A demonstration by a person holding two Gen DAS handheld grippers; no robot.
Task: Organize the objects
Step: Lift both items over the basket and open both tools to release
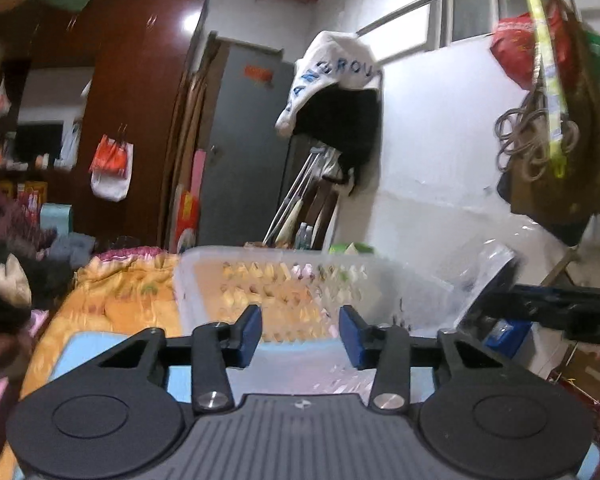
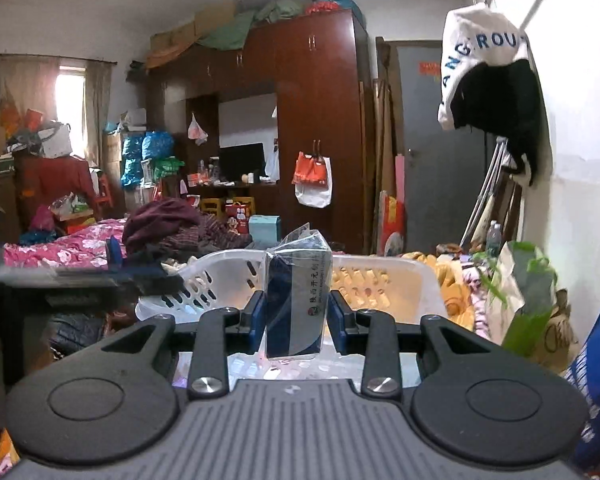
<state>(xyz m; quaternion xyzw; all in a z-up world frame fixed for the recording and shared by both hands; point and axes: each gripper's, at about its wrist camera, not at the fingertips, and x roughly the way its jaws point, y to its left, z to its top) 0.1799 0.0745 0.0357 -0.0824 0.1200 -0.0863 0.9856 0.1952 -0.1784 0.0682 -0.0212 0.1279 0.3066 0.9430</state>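
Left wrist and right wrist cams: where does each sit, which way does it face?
Left wrist: on the left gripper, looking along empty jaws over the white basket toward the grey door; the right gripper's arm crosses at right.
Right wrist: on the right gripper, shut on a plastic-wrapped blue and white box, facing the basket and brown wardrobe.
Shared: basket, door, wardrobe, hanging white lettered cap.

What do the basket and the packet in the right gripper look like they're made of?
Basket: looks like moulded plastic, pale and slightly translucent, with rows of slots in its walls. Packet: apparently a blue and grey printed card or box in clear glossy film, which crinkles and glints at the top. The right gripper clamps it.
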